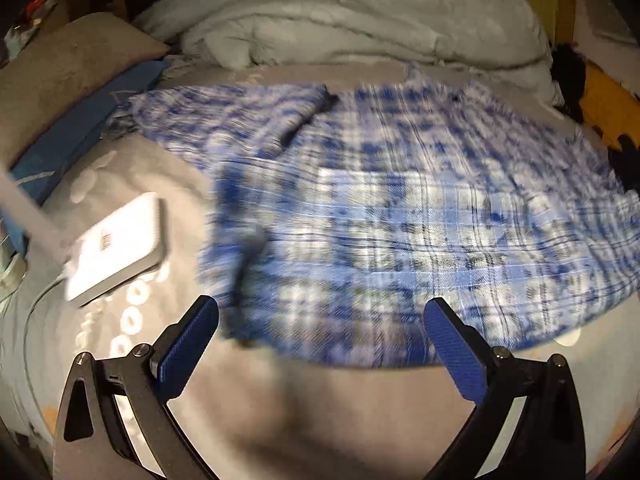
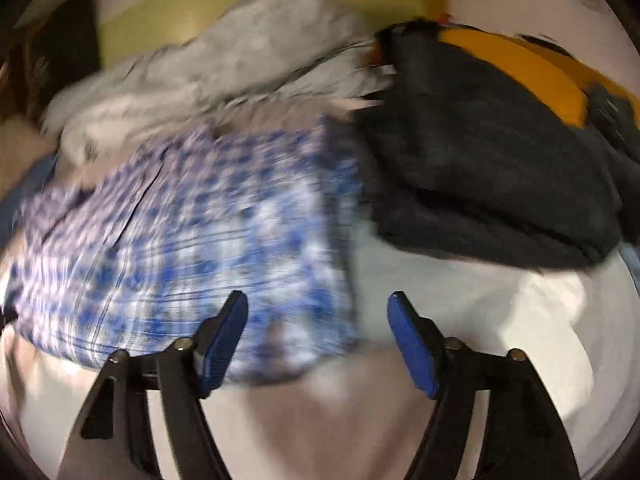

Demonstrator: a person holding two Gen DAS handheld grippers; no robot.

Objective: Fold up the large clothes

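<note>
A blue and white plaid shirt (image 1: 380, 208) lies spread on the grey bed sheet (image 1: 132, 176), with one part folded over at its far left. It also shows in the right wrist view (image 2: 192, 248), blurred. My left gripper (image 1: 320, 316) is open and empty, just above the shirt's near edge. My right gripper (image 2: 318, 312) is open and empty, over the shirt's near right corner.
A white flat device (image 1: 120, 248) with a cable lies on the sheet at the left. A grey rumpled duvet (image 1: 340, 24) fills the back. A dark blanket (image 2: 488, 168) with an orange item (image 2: 516, 72) lies right of the shirt. A brown pillow (image 1: 68, 72) sits far left.
</note>
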